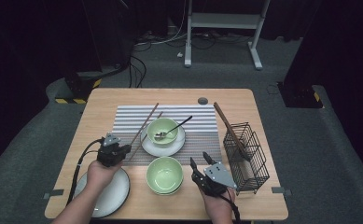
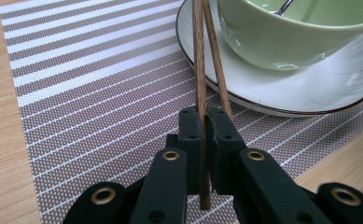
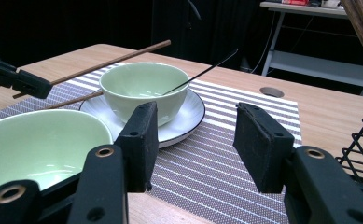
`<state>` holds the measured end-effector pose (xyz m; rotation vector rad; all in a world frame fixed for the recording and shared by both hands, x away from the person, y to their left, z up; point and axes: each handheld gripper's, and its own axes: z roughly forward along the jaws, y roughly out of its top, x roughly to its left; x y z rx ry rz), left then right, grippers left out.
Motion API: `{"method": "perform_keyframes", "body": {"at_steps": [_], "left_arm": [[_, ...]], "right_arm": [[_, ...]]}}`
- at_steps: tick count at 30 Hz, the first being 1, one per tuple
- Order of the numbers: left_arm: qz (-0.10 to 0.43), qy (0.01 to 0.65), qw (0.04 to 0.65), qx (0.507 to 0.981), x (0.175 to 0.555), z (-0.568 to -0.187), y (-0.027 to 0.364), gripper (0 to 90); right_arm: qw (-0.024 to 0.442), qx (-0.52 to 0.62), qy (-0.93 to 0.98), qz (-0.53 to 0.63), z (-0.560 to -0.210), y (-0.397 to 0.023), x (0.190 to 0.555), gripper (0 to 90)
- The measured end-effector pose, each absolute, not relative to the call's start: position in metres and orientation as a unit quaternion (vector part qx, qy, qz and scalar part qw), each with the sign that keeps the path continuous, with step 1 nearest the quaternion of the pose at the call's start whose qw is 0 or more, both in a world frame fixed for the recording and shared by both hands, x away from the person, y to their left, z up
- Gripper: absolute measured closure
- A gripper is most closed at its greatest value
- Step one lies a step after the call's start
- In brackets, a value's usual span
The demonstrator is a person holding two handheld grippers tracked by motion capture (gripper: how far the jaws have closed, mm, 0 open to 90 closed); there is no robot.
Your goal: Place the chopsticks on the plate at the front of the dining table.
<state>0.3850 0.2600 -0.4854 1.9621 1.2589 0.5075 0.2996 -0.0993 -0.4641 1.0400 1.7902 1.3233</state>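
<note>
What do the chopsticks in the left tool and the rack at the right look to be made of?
Chopsticks: probably wood, brown with a visible grain and a matt finish. Rack: thin black wire, likely coated metal, welded into an open grid; the coating itself cannot be told.

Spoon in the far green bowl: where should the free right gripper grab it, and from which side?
Grip the spoon on its thin dark handle, the part that sticks up past the bowl rim toward the far right. Probably come from above on the bowl's right side with the right gripper, jaws across the handle: the spoon's head lies down inside the bowl, hard to reach.
</note>
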Motion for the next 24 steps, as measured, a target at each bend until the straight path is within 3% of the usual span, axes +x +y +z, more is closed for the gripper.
{"method": "perform_keyframes", "body": {"at_steps": [24], "left_arm": [[0.186,0.487,0.345,0.780,0.3919,-0.4900,0.2543,84.8]], "right_arm": [[0.338,0.398,0.684,0.509,-0.4620,-0.0998,0.2975,49.4]]}}
